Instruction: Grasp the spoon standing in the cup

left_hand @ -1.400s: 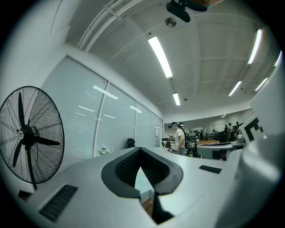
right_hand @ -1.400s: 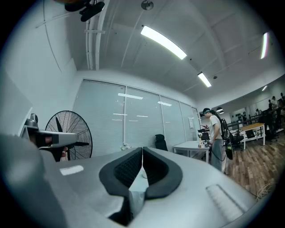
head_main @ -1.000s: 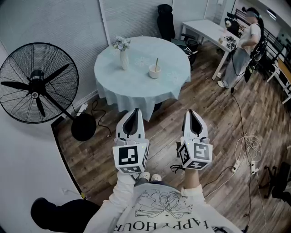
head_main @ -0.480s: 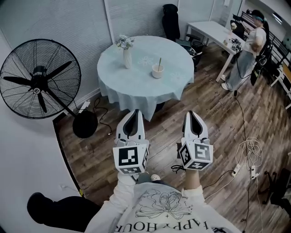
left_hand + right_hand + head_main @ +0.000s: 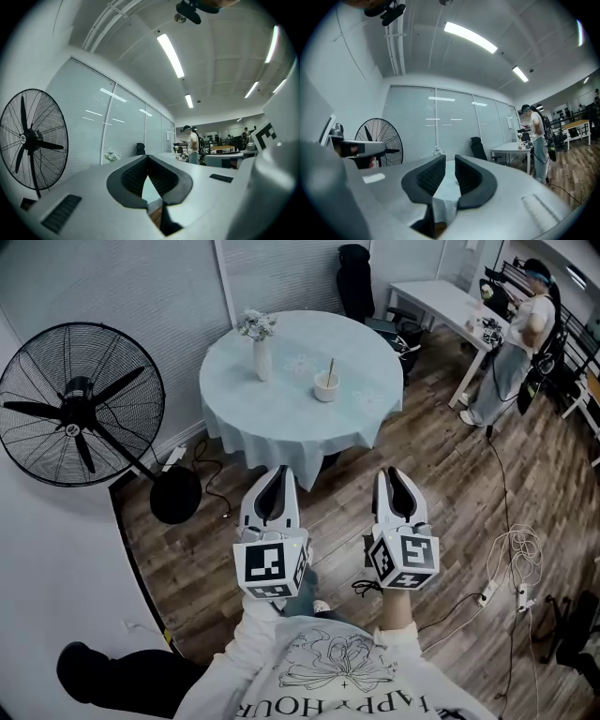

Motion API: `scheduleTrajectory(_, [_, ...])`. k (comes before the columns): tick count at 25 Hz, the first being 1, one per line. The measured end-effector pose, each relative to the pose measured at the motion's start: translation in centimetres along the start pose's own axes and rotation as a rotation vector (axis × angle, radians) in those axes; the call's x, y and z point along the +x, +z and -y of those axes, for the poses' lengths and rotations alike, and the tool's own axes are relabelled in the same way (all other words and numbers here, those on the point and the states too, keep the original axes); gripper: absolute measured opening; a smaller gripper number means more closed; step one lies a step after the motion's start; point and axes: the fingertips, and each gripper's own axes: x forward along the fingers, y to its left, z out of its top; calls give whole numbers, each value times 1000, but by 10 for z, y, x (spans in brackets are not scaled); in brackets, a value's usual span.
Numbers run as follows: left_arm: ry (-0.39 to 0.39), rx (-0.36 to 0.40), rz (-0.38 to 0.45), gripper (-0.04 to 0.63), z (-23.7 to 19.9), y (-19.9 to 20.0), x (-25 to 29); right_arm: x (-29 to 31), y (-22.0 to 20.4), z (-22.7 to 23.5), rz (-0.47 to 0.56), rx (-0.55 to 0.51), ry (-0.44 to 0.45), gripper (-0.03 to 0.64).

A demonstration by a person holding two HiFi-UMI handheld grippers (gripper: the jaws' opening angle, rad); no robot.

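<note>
1. The cup (image 5: 325, 387) sits on the round, cloth-covered bench (image 5: 281, 413), right of its centre and well apart from both grippers.
2. The spoon (image 5: 330, 370) stands in the cup with its handle up and its bowl end down inside (hidden by the rim). Its long axis is close to upright, and the handle seems to lean a little toward the far right. The spoon is too small in the head view to be sure of the tilt.
3. A vase of flowers (image 5: 261, 348) stands on the same bench, to the left of the cup and apart from it.
4. The left gripper (image 5: 272, 486) is held over the wooden floor (image 5: 441, 512), short of the bench. In its own view the jaws meet at the tips, with nothing between them.
5. The right gripper (image 5: 397, 486) is level with it and just beside it. Its jaws stand a narrow gap apart and hold nothing.
6. A large fan (image 5: 80, 407) stands at the left.
</note>
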Motion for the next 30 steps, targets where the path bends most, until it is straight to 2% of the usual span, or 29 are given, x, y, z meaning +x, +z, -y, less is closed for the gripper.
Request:
scheduleTrajectory(8, [-7, -11, -1, 5, -22, -7, 55, 57, -8, 7, -9, -7, 5, 81])
scheduleTrajectory(22, [-55, -15, 5, 5, -77, 0, 199, 203, 0, 28, -4, -16, -22, 94])
scheduleTrajectory(30, [-88, -17, -5, 5, -106, -5, 272, 275, -9, 42, -11, 17, -54, 94])
